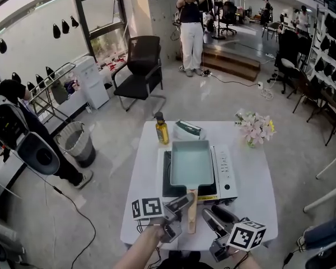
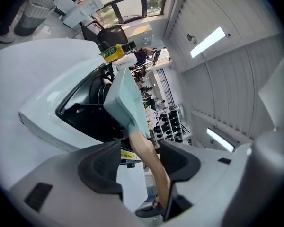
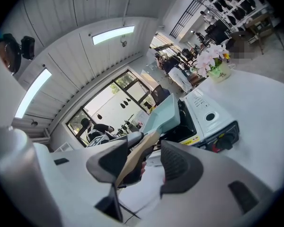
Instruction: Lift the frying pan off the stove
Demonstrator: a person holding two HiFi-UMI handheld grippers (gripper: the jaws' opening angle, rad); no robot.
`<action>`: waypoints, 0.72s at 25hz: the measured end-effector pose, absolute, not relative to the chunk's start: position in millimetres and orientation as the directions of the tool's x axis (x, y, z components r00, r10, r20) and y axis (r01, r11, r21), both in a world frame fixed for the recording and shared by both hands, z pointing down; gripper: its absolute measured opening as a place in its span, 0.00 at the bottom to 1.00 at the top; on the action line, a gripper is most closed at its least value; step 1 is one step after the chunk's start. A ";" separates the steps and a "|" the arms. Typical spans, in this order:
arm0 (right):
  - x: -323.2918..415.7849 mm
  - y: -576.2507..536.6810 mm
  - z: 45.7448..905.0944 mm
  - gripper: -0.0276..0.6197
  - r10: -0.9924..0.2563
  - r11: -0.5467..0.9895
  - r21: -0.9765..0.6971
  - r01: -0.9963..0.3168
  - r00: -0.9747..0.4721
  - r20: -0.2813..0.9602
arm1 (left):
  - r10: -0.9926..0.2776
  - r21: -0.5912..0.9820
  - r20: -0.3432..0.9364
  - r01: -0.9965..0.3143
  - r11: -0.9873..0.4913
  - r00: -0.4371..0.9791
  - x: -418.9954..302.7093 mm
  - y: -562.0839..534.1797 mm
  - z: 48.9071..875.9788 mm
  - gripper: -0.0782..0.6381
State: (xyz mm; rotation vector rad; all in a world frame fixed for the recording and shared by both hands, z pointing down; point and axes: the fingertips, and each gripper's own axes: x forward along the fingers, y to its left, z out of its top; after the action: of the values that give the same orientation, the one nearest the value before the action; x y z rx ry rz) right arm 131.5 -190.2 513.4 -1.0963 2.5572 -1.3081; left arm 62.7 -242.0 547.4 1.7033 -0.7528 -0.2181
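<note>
Wood handle [image 1: 191,212], stiff, is the hold; frying pan [image 1: 191,162] likely hangs nose-heavy; left claw [image 2: 141,162] gapes astride the handle, right claw [image 3: 146,163] open, seemingly empty.

The frying pan [image 1: 191,162] hides most of the stove [image 1: 226,175] top.

The frying pan [image 1: 191,162] is mint green with a tan handle [image 1: 192,220], the stove [image 1: 224,172] white and black, the bottle [image 1: 162,129] yellow.
</note>
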 end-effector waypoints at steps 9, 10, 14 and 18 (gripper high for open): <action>130.7 -195.9 514.5 0.36 -0.639 0.359 -0.736 -0.573 -0.726 0.254 | -0.468 0.964 0.210 -0.262 -0.047 0.859 86.1 -254.8 557.1 0.43; 130.5 -196.5 514.9 0.36 -0.640 0.355 -0.739 -0.573 -0.725 0.255 | -0.455 0.965 0.210 -0.257 -0.043 0.865 88.8 -256.0 558.0 0.43; 129.5 -197.6 515.2 0.36 -0.642 0.340 -0.748 -0.570 -0.722 0.259 | -0.403 0.970 0.209 -0.242 -0.034 0.891 99.0 -259.4 557.8 0.43; 127.5 -196.9 518.5 0.36 -0.642 0.323 -0.761 -0.563 -0.721 0.260 | -0.364 0.972 0.211 -0.235 -0.023 0.907 104.3 -259.6 561.0 0.43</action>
State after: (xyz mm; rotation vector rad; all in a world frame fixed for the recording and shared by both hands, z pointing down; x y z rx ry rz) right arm 127.5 -196.9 518.5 -1.1334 2.4816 -1.3695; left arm 104.3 -259.6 561.0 1.6099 -0.4739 -0.1093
